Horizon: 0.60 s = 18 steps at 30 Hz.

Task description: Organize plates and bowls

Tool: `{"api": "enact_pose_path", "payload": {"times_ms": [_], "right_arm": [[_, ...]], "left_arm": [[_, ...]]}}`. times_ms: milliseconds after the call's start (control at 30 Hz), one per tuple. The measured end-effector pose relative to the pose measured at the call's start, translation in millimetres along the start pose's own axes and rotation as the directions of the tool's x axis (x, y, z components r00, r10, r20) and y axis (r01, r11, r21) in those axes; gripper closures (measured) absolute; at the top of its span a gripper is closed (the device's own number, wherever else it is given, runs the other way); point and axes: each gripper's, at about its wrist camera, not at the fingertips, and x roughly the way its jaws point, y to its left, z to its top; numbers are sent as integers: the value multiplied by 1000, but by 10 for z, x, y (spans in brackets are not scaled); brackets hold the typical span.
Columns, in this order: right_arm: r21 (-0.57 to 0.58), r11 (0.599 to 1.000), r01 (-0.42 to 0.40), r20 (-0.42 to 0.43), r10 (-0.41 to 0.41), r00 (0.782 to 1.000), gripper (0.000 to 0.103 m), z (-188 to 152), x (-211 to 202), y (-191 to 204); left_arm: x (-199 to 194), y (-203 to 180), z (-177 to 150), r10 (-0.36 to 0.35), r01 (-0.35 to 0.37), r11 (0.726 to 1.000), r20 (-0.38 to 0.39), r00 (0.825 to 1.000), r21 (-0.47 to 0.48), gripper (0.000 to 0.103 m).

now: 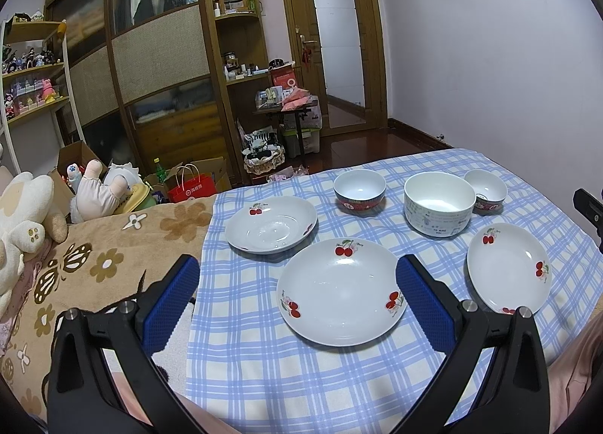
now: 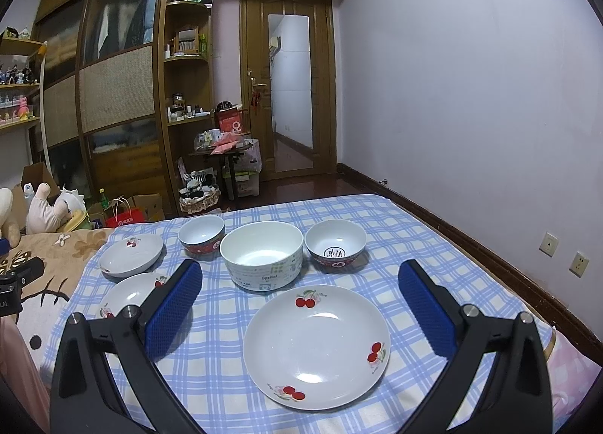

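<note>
Three white cherry-print plates lie on a blue checked cloth (image 1: 264, 377): a left plate (image 1: 271, 224), a middle plate (image 1: 341, 292) and a right plate (image 1: 508, 268). Behind them stand a small red-sided bowl (image 1: 360, 189), a large white bowl (image 1: 439, 202) and a second small red-sided bowl (image 1: 486, 190). My left gripper (image 1: 297, 272) is open and empty, just above the middle plate. My right gripper (image 2: 299, 275) is open and empty, over the right plate (image 2: 316, 347), with the large white bowl (image 2: 262, 255) just beyond it.
The cloth covers a bed with a brown flowered blanket (image 1: 98, 264) at the left. Plush toys (image 1: 26, 207) lie at the far left. A wardrobe (image 1: 158, 57), shelves and a door (image 1: 335, 38) stand beyond. A wall (image 2: 490, 113) runs along the right.
</note>
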Motion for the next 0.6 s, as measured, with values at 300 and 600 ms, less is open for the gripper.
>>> {"api": "enact_pose_path", "payload": {"times_ms": [300,600], "right_arm": [[1,1000,1,1,-1,1000,0,6,-9,-11],[1,1000,1,3,-1,1000,0,-1,-2,-7]], "left_arm": [[11,-3,-3,1,-1,1000,-3,1000,3,1],[15,-3,-8,-3,3,1000,-7,1000,2,1]]}}
